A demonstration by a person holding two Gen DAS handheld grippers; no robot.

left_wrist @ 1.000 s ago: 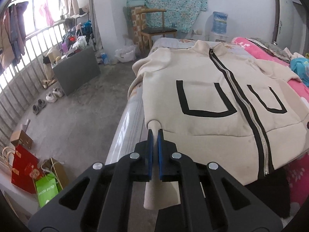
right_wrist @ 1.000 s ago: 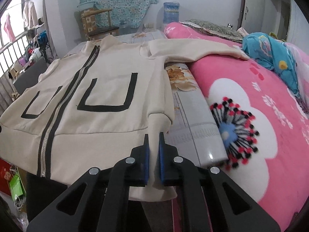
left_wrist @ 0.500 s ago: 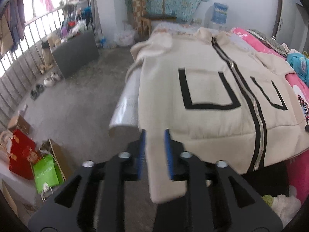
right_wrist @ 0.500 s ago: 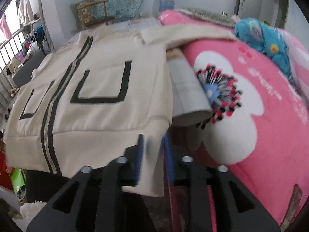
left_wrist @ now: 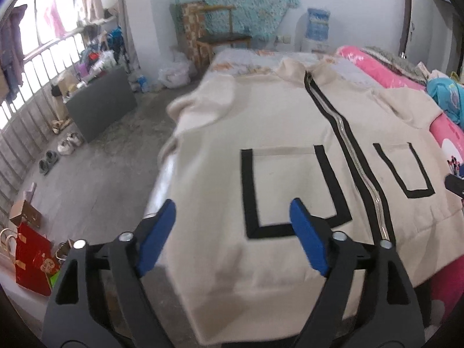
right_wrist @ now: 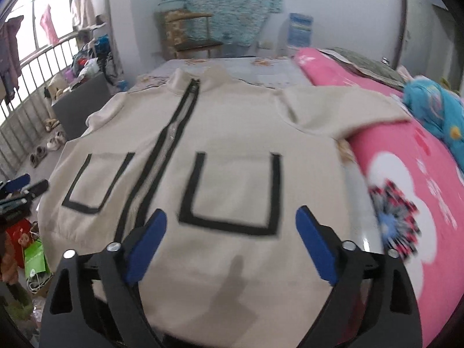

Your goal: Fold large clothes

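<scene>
A cream zip-up jacket (left_wrist: pixel 278 133) with two black-outlined pockets lies front up on the bed, its hem hanging over the near edge; it also shows in the right wrist view (right_wrist: pixel 232 133). My left gripper (left_wrist: pixel 232 217) is open and empty above the jacket's lower left part. My right gripper (right_wrist: pixel 230 226) is open and empty above the lower right part, by the right pocket. The right sleeve (right_wrist: pixel 342 110) lies out toward the pink blanket. The left sleeve (left_wrist: pixel 197 104) is bunched at the bed's left edge.
A pink flowered blanket (right_wrist: pixel 411 179) covers the bed's right side, with a blue garment (right_wrist: pixel 435 107) on it. A wooden chair (left_wrist: pixel 220 40) and a water jug (left_wrist: pixel 317 26) stand at the back wall. Bags (left_wrist: pixel 32 249), shoes (left_wrist: pixel 66 145) and a grey box (left_wrist: pixel 101 104) sit on the floor at the left.
Both grippers were shut on the jacket's bottom corners one second ago. They have let go, opened wide and moved forward over the jacket, whose hem now hangs at the bed's edge.
</scene>
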